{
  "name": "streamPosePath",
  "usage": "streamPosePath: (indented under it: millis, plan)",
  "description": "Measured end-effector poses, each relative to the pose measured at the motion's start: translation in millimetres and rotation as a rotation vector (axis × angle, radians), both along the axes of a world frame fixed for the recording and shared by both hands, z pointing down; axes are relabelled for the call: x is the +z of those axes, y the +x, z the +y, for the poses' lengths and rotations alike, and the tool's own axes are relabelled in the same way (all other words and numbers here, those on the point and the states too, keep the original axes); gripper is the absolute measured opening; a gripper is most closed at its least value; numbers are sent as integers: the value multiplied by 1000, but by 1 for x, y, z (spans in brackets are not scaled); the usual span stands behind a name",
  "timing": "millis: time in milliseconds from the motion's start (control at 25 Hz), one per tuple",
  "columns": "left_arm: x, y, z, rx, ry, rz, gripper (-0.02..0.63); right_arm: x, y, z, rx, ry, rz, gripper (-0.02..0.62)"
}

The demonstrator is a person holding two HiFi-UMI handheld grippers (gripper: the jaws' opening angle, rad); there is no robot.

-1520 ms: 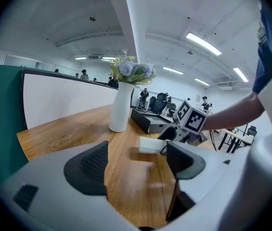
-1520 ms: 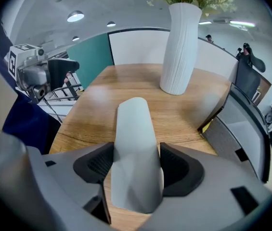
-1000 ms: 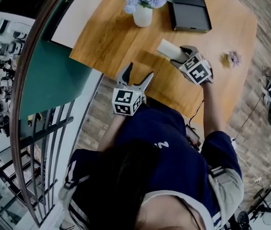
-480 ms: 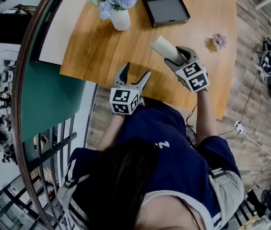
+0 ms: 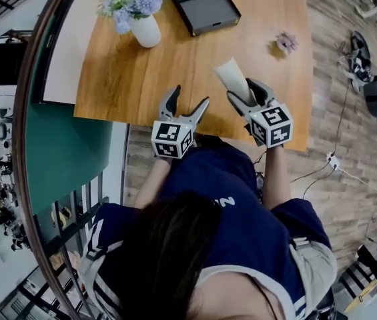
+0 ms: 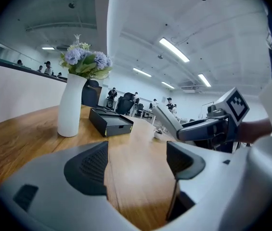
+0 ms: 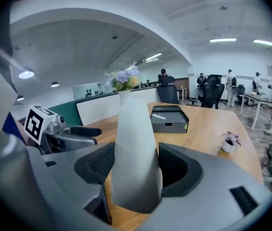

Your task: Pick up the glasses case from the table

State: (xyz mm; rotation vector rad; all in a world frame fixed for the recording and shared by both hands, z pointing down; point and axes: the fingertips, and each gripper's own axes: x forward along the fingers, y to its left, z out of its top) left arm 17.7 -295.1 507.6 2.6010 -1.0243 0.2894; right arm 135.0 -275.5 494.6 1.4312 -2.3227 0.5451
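Right hand-held gripper (image 7: pixel 136 170) grasps the grey glasses case (image 7: pixel 133 143), holding it tilted above the wooden surface (image 5: pixel 141 79); left hand-held gripper (image 6: pixel 136 161) hovers released beside it.

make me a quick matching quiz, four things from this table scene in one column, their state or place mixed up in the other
Things
1. glasses case
2. vase
3. black box
4. left gripper

States and places
a. jaws apart, nothing between them
b. holds pale blue flowers
c. clamped in the right gripper
d. lies flat on the table beside the vase

Pairs: 1-c, 2-b, 3-d, 4-a
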Motion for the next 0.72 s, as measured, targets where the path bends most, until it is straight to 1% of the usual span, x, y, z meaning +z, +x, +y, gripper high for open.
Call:
streamPosePath:
  millis: [80,200,280,320,440,520,560,640,720]
  plan:
    - [-1,3,3,12,1,2,382,-1,4,9,30,13,-32,294]
    - [-2,7,6,28,-7,12,380,-2,6,21,68,32,-117,295]
    - [-4,11,9,45,-14,29,377,-2,6,27,93,37,-166,295]
    - [-6,13,11,57,-20,44,377,-1,6,30,97,35,-174,295]
    - [-15,23,17,104,-57,133,377,4,1,36,80,26,-149,296]
    - [-24,34,22,148,-91,202,377,5,-5,38,62,25,-131,295]
    - [-26,40,24,172,-112,223,377,5,-8,39,52,26,-125,296]
    - [-25,53,29,223,-170,245,376,6,-16,40,30,26,-114,296]
    - [-23,63,34,258,-237,288,367,8,-24,41,-1,30,-98,296]
